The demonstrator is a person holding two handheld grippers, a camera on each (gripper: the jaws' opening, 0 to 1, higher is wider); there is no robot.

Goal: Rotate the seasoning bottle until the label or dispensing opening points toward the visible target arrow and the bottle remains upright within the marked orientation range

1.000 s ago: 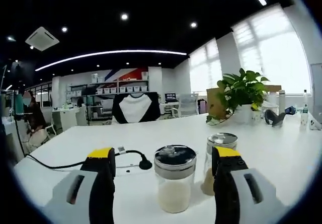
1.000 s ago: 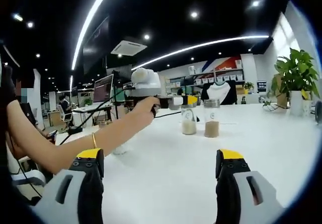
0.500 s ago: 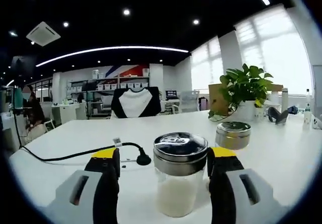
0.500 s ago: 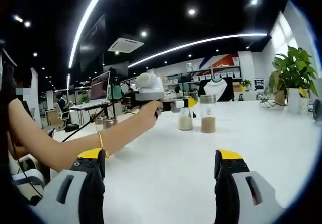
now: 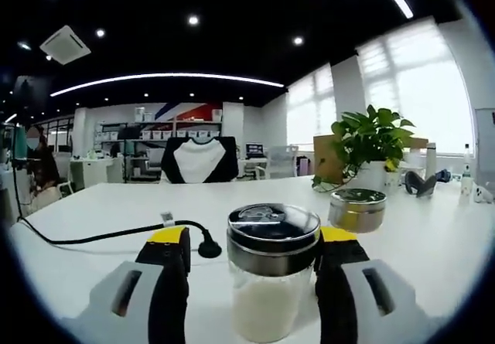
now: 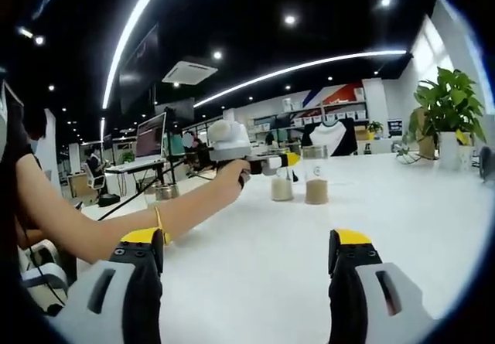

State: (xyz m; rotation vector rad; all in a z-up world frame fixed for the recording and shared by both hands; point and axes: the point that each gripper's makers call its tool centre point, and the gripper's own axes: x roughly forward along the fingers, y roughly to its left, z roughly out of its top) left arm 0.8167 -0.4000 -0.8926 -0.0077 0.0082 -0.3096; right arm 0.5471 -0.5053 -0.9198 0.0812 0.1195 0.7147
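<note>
A glass seasoning bottle (image 5: 268, 301) with white grains and a shiny metal lid stands upright on the white table (image 5: 85, 205), close in front of the camera. My left gripper (image 5: 254, 237) is open, one jaw on each side of the bottle; a gap shows on the left side. A second bottle (image 5: 357, 209) with brown contents stands behind the right jaw, mostly hidden. In the right gripper view a hand holds the left gripper (image 6: 288, 159) at the white-grain bottle (image 6: 281, 186), with the brown bottle (image 6: 314, 183) beside it. My right gripper (image 6: 246, 240) is open and holds nothing, well back over the table.
A black cable with a plug (image 5: 207, 247) lies on the table left of the bottle. A potted plant (image 5: 371, 139) stands at the far right edge. A chair with a white shirt (image 5: 193, 162) is behind the table. The person's arm (image 6: 116, 224) crosses the right gripper view.
My left gripper has moved forward, so the white-grain bottle now sits between its jaws and the brown bottle is partly hidden. The right gripper has barely moved.
</note>
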